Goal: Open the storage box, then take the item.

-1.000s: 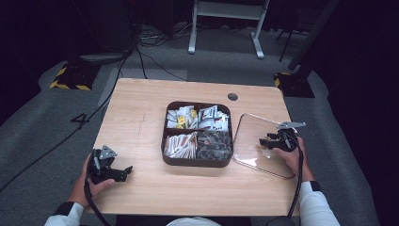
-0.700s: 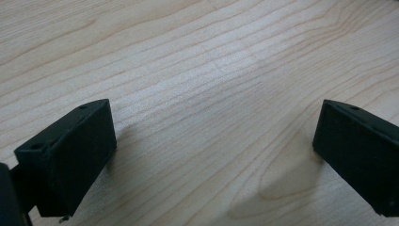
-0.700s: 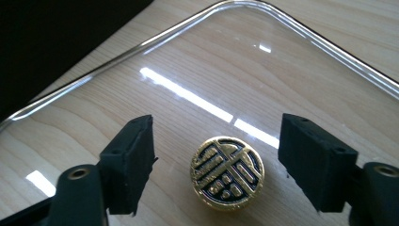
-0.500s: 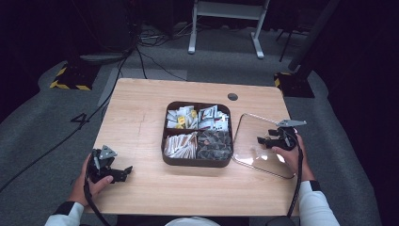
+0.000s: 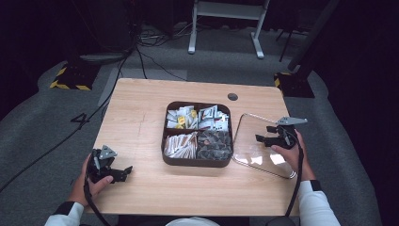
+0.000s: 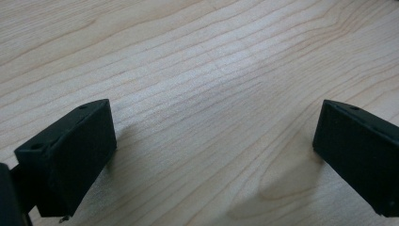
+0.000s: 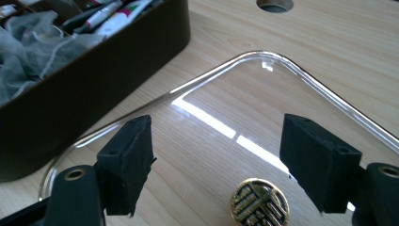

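Observation:
A dark brown divided box [image 5: 197, 161] sits mid-table, holding sachets and tea bags in four compartments. To its right lies a clear lid [image 5: 256, 149] flat on the table; in the right gripper view the clear lid [image 7: 301, 84] carries a round gold-and-black knob [image 7: 259, 205]. My right gripper [image 5: 261, 138] hovers over the lid, open, its jaws on either side of the knob [image 7: 216, 165]. My left gripper [image 5: 126, 172] rests near the table's front left corner, open over bare wood [image 6: 214, 146], nothing between its jaws.
The wooden table [image 5: 141, 108] has a round cable hole [image 5: 232, 97] behind the box. The box wall [image 7: 94, 94] stands close to the left of my right gripper. Cables and a white stand's legs [image 5: 226, 28] lie on the grey floor beyond.
My right gripper has shifted slightly left over the lid. The left gripper and the box have stayed put.

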